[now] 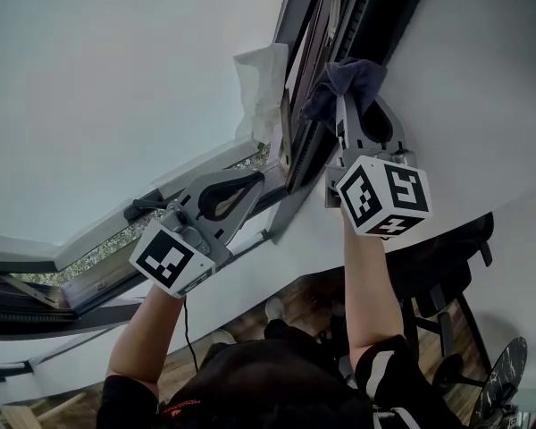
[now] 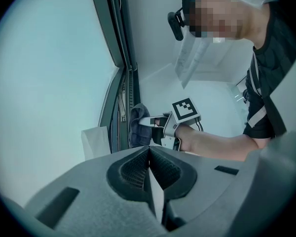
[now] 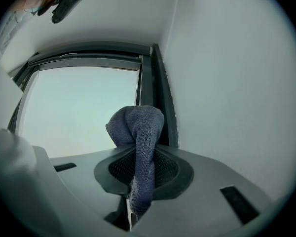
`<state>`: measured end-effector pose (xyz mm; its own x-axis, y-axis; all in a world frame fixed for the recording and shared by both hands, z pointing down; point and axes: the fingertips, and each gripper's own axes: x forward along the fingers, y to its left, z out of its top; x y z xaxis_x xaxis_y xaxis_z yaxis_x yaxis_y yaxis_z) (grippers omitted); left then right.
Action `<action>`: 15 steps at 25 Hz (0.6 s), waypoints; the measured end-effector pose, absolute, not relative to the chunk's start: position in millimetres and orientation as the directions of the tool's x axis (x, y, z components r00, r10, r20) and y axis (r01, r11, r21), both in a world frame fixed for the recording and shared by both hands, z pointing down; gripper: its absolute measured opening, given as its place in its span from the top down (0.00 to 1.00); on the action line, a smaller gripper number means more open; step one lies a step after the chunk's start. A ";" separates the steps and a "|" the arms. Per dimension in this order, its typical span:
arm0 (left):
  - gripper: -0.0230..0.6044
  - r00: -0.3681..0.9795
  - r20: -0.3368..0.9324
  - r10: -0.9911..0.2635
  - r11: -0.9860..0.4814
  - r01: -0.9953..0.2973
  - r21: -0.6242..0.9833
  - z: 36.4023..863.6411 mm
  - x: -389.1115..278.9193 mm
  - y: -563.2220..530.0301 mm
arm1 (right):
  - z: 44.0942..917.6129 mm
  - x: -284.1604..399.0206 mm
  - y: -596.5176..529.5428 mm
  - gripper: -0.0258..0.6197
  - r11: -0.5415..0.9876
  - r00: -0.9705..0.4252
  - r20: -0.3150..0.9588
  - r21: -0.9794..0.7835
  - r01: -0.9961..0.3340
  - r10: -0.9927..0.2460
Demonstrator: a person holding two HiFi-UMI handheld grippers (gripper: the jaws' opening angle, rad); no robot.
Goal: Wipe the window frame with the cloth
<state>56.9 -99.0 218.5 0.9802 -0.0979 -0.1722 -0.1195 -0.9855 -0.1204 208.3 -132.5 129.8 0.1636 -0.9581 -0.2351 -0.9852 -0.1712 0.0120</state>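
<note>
1. Firstly, nearest to the head camera are the two forearms, each raised with one tool towards the window.
2. The left tongs (image 1: pixel 253 180) are closed tip to tip. I see nothing held in them, only a pale sliver low between the jaws in the left gripper view. They lie at the lower edge of the opening, left of centre.
3. The right tongs (image 1: pixel 346 98) are clamped on the cloth (image 1: pixel 344 80), a dark blue-grey one. Its bunched end stands out beyond the tips, and a tail hangs down between the jaws in the right gripper view.
4. The cloth is at the window frame (image 1: pixel 375 7), and it seems to touch the dark upright member. This member runs from the centre of the head view to the upper right, so I judge the wipe must follow this line. The right hand is the one on it; the left is well apart.
5. Just left of the cloth, a white sheet (image 1: pixel 263 79) hangs at the frame.
6. Beyond, the glass (image 1: pixel 116 79) shows only pale light, and white wall (image 1: pixel 482 70) lies to the right.
7. At the bottom of the head view are a wooden floor (image 1: pixel 308 293) and a dark chair (image 1: pixel 447 266).
</note>
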 end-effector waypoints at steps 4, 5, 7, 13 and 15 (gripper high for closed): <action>0.93 0.980 -0.173 -0.100 -0.986 -0.122 -0.118 227.4 56.9 -102.0 | 149.7 210.9 -135.1 0.87 -0.176 0.173 -0.204 -0.001 -0.984 -0.964; 0.93 0.980 -0.168 -0.103 -0.986 -0.122 -0.112 230.2 56.7 -102.4 | 154.8 211.3 -135.4 0.87 -0.177 0.174 -0.196 -0.004 -0.984 -0.965; 0.93 0.983 -0.149 -0.106 -0.989 -0.119 -0.085 236.3 56.2 -101.4 | 164.6 211.7 -135.5 0.87 -0.179 0.177 -0.181 -0.008 -0.984 -0.967; 0.93 0.984 -0.142 -0.107 -0.990 -0.119 -0.077 249.7 51.5 -103.7 | 189.3 211.7 -135.3 0.87 -0.186 0.187 -0.149 -0.018 -0.982 -0.971; 0.93 0.985 -0.136 -0.108 -0.990 -0.119 -0.074 255.3 50.0 -105.3 | 197.4 211.5 -135.4 0.87 -0.189 0.190 -0.139 -0.022 -0.982 -0.972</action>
<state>50.0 -105.3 255.3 0.9847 -0.1080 -0.1364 -0.1189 -0.9901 -0.0743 211.5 -135.4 197.4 0.1899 -0.9719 -0.1393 -0.9818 -0.1887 -0.0224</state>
